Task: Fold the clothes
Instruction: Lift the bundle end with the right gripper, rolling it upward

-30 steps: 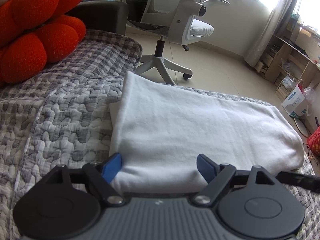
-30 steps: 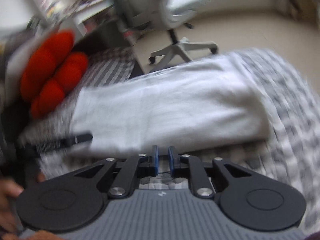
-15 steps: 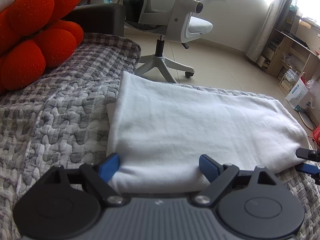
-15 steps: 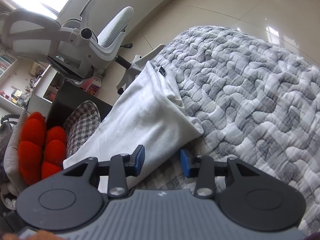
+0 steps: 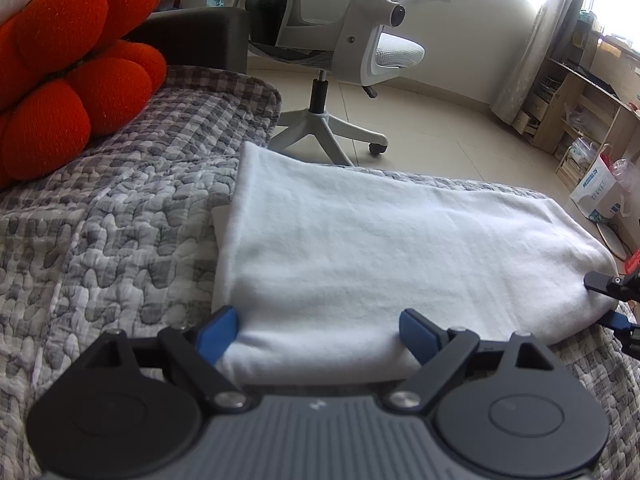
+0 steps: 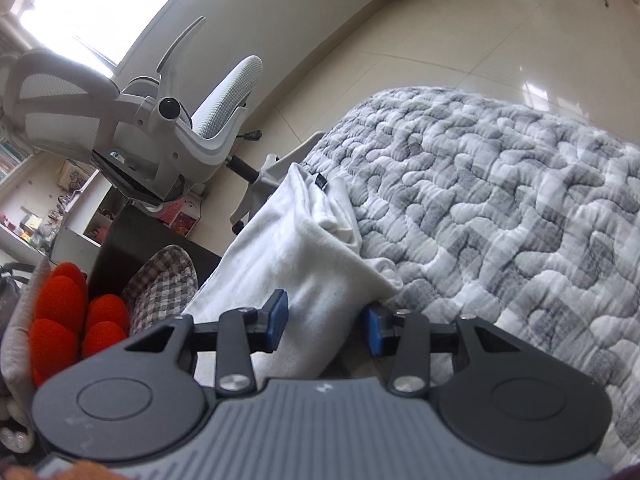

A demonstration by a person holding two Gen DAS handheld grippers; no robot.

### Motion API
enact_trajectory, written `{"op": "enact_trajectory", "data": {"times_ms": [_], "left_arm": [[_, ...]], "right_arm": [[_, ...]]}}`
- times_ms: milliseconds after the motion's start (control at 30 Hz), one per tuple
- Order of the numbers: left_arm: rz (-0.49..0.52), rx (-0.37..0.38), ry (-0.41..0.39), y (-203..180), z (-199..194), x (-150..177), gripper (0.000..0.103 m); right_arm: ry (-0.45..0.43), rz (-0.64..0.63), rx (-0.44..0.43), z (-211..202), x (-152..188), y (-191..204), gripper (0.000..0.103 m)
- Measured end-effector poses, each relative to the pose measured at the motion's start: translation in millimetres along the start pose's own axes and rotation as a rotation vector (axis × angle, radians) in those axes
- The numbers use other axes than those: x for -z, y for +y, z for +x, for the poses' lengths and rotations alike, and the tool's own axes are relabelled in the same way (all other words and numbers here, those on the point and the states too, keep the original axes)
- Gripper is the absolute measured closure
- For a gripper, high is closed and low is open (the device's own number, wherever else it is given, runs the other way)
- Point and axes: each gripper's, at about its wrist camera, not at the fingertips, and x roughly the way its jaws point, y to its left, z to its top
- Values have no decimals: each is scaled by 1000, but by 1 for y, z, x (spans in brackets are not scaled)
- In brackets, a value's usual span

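A white garment (image 5: 380, 248), folded into a long band, lies on the grey quilted bed cover (image 5: 100, 240). My left gripper (image 5: 318, 330) is open, its blue pads on either side of the garment's near long edge. My right gripper (image 6: 326, 326) is open around the garment's right end corner (image 6: 320, 276). It also shows in the left wrist view (image 5: 612, 300) at the far right, at the garment's end. A dark label (image 6: 320, 181) shows on the inner layers at that end.
An orange-red flower-shaped cushion (image 5: 68, 76) sits at the bed's far left. A white office chair (image 5: 340, 48) stands on the tiled floor beyond the bed. Wooden shelves (image 5: 576, 100) and a bag (image 5: 600, 192) are at the right. The bed edge runs just behind the garment.
My right gripper swung round to the garment's right end, opened, and closed in until its jaws stand around the corner. My left gripper stayed open at the near edge.
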Motion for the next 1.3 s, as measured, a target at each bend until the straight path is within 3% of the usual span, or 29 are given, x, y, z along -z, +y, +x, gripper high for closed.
{"op": "enact_trajectory", "data": {"times_ms": [167, 333, 500, 667, 933, 1067, 1133, 1300], "left_arm": [[12, -8, 0, -1, 0, 1, 14], [13, -10, 2, -3, 1, 0, 13], [20, -13, 1, -4, 1, 1, 12], [26, -17, 0, -5, 1, 2, 12], [35, -23, -2, -7, 1, 2, 11], [41, -28, -3, -8, 1, 3, 10], [43, -29, -2, -8, 1, 3, 10], [47, -34, -2, -9, 2, 3, 10]], "right_arm": [[-50, -86, 37, 3, 6, 13, 59], [-131, -136, -3, -7, 9, 23, 62], [-118, -18, 15, 0, 4, 8, 62], [-108, 111, -20, 6, -3, -8, 61], [-133, 140, -53, 9, -1, -9, 51], [-147, 106, -49, 10, -1, -6, 51], [-156, 58, -37, 8, 0, 0, 72], [-214, -92, -37, -2, 5, 24, 75]]}}
